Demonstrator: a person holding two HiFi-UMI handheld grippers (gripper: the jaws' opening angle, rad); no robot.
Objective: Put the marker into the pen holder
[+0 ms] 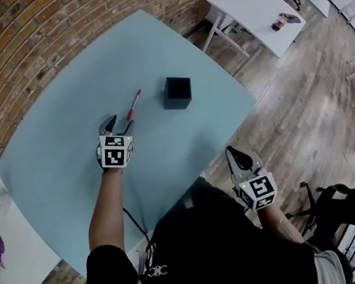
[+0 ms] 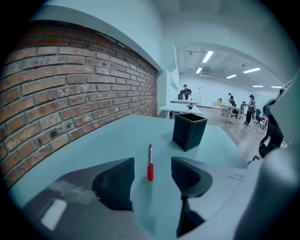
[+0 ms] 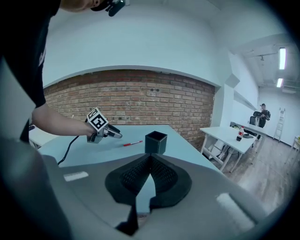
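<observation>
A red marker (image 1: 133,105) lies flat on the pale blue table (image 1: 55,163), left of the black square pen holder (image 1: 177,92), which stands upright and open-topped. My left gripper (image 1: 116,122) hovers just short of the marker's near end. In the left gripper view the marker (image 2: 150,162) lies ahead between the open jaws, touched by neither pad, and the holder (image 2: 189,131) stands beyond it to the right. My right gripper (image 1: 236,156) is off the table's near edge, its jaws shut with nothing in them. It looks over at the holder (image 3: 155,142) and marker (image 3: 132,143).
A brick wall (image 1: 29,34) runs along the table's far side. A white table (image 1: 250,8) stands beyond the right corner, and another white surface (image 1: 8,249) with purple marks sits at the lower left. A black chair (image 1: 346,205) is on the wooden floor, right.
</observation>
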